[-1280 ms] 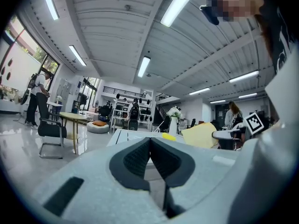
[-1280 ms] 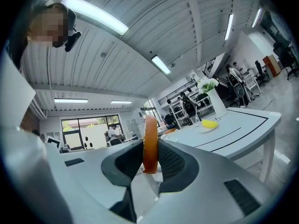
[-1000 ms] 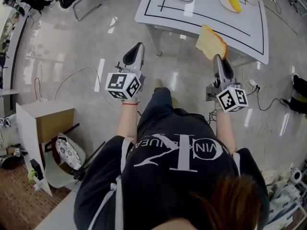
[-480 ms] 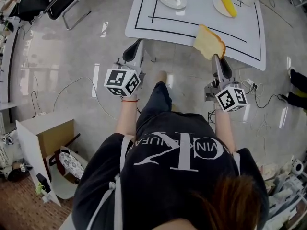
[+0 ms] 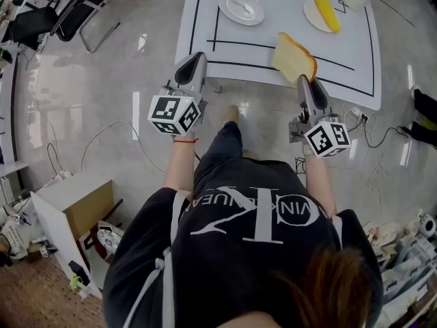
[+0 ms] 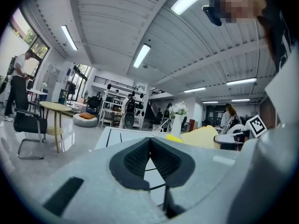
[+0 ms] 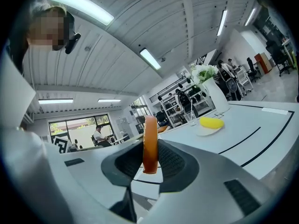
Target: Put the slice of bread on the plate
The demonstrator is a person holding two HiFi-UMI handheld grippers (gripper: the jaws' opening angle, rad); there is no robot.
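Over table, right gripper pinches bread

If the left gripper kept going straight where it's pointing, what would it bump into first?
Probably the white table: the left gripper aims at its near edge, left of the empty plate. Its height is hard to judge.

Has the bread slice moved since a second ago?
Yes. The bread slice, in the right claw, went from the near edge of the table to over its black lines.
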